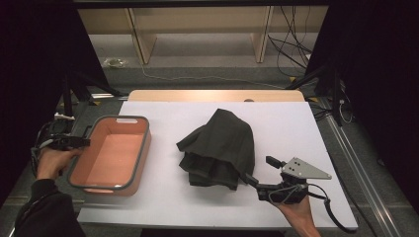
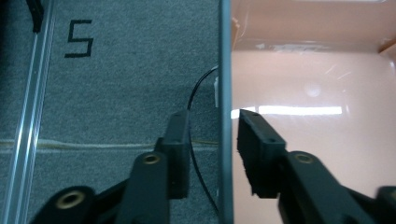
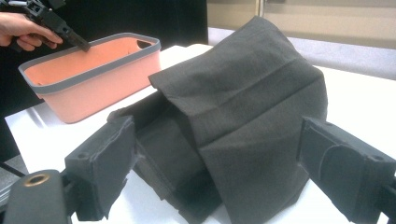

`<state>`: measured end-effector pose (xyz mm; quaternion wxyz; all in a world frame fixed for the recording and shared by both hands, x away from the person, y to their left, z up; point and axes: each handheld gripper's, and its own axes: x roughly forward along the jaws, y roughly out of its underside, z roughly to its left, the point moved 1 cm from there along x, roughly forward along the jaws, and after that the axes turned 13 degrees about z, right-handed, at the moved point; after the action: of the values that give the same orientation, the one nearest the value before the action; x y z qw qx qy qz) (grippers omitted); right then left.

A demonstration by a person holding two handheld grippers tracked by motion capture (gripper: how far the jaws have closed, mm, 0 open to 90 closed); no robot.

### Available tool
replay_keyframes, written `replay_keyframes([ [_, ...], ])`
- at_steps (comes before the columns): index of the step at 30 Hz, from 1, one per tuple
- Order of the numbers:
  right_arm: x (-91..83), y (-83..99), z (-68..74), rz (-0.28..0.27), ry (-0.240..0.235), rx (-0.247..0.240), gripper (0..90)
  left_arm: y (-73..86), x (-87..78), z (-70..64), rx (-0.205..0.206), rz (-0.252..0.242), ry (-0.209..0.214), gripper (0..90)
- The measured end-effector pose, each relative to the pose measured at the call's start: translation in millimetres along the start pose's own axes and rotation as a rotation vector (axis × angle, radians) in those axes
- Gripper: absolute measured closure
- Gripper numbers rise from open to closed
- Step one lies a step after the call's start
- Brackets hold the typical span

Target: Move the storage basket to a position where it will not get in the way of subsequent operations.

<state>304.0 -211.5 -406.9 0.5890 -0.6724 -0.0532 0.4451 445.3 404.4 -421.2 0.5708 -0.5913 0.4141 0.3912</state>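
On the white table top (image 1: 163,197), toward 9 o'clock in the high view, sits a salmon-pink tub (image 1: 111,154) with a grey rim, its long side running roughly from 6 to 12 o'clock. At the tub's 9 o'clock edge the left gripper (image 1: 85,142) is held by the person's left hand (image 1: 53,162), and its 2 jaws straddle the grey rim: in the left gripper view one jaw stands outside over the grey carpet (image 2: 116,84), the other inside over the glossy pink floor of the tub (image 2: 317,93), with the rim between them. A gap shows on each side of the rim, so the left gripper (image 2: 214,140) is spread and not yet pinching it. Near the table's centre lies a dark grey cloth (image 1: 220,148), loosely folded and heaped, its peak pointing to 12 o'clock and its layered edges opening toward 7 o'clock. At the cloth's 5 o'clock corner is the right gripper (image 1: 257,172), with the grey three-cornered plate on top, held by the right hand (image 1: 299,212). In the right gripper view its 2 jaws stand wide apart, with the cloth (image 3: 243,112) lying between and beyond them; the right gripper (image 3: 217,158) is spread and pinches nothing. Beyond, toward 10 o'clock in that view, the tub (image 3: 93,74) and the left gripper (image 3: 86,46) at its rim are seen well apart from the cloth.
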Motion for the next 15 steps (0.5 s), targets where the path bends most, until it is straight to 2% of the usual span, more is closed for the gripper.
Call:
replay_keyframes([
  [4, 0.0, -0.1, -0.2, 0.001, 0.001, 0.001, 13.0, 1.3, 0.6, 2.5, -0.009, 0.007, 0.034, 73.7],
  [9, -0.1, 0.0, 0.0, 0.001, 0.001, 0.000, 13.0, -0.3, 1.7, -1.1, -0.010, 0.015, 0.038, 83.2],
  [15, 0.2, 0.0, 0.2, 0.002, 0.000, -0.001, 13.1, 0.0, 2.0, -0.8, -0.019, 0.011, 0.042, 83.5],
])
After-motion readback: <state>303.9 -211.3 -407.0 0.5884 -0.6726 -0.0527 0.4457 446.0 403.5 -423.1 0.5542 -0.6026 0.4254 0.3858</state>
